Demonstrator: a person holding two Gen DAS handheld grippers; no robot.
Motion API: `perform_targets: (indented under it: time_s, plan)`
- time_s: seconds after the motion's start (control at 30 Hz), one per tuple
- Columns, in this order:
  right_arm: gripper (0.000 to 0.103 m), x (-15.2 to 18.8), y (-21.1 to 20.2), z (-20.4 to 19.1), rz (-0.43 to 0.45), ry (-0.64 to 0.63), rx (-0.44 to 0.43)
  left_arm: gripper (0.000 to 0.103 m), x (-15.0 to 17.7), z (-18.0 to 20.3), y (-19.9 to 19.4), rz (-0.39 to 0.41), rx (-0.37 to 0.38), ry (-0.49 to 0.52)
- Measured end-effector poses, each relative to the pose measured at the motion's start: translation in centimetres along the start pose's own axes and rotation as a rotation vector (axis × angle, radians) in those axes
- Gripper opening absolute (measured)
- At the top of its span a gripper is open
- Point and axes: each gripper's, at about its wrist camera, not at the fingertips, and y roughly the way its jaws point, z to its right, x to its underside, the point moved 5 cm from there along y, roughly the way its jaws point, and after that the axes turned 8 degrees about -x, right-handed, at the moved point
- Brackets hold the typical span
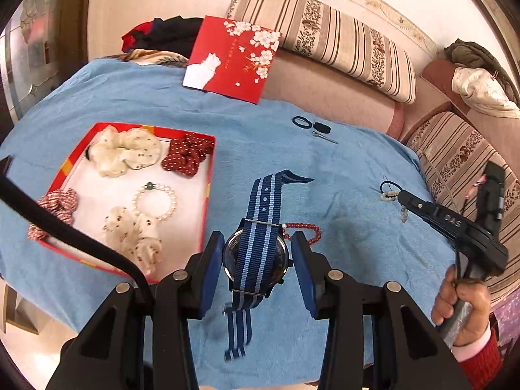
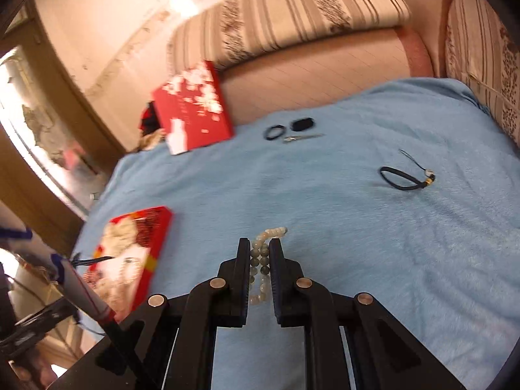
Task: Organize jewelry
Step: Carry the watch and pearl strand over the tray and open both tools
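Observation:
A watch (image 1: pixel 256 253) with a blue striped fabric strap sits between the blue pads of my left gripper (image 1: pixel 256 239), which is shut on its dark case. The strap ends trail over the blue cloth (image 1: pixel 341 169). Just behind the watch a red bead bracelet (image 1: pixel 305 229) lies on the cloth. My right gripper (image 2: pixel 260 242) is shut on a pale bead bracelet (image 2: pixel 260 260), whose beads hang between and below the fingers. In the left wrist view that gripper (image 1: pixel 402 197) is at the right, held by a hand (image 1: pixel 458 299). The red box (image 1: pixel 209 169) stands to the left.
The box holds several fabric scrunchies (image 1: pixel 123 152) and a pearl bracelet (image 1: pixel 154 201). Its red flowered lid (image 1: pixel 230 58) leans at the cloth's far edge. Black hair ties (image 1: pixel 300 121) and a metal clip (image 1: pixel 325 137) lie farther back. A black cord loop (image 2: pixel 403 178) lies at the right. Striped sofa cushions (image 1: pixel 325 32) stand behind.

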Motion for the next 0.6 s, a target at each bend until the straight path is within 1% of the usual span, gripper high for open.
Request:
perform_targets:
  time_s: [0.2,0.33,0.6]
  plan:
    - [0.012,1.1,-0.9,-5.2,-0.006,-0.062,-0.067,0.041,0.3,-1.0,-2.2,0.044,-0.026,0.003]
    - [0.012,1.6,-1.1,-8.4,-0.016,-0.109,-0.093,0.041,0.4,-1.9,-3.4,0.073,-0.050,0.008]
    - [0.012,2.2,0.3,-14.1,-0.046,-0.193,-0.132,0.041,0.3,-4.5,-4.6,0.121,-0.144,0.019]
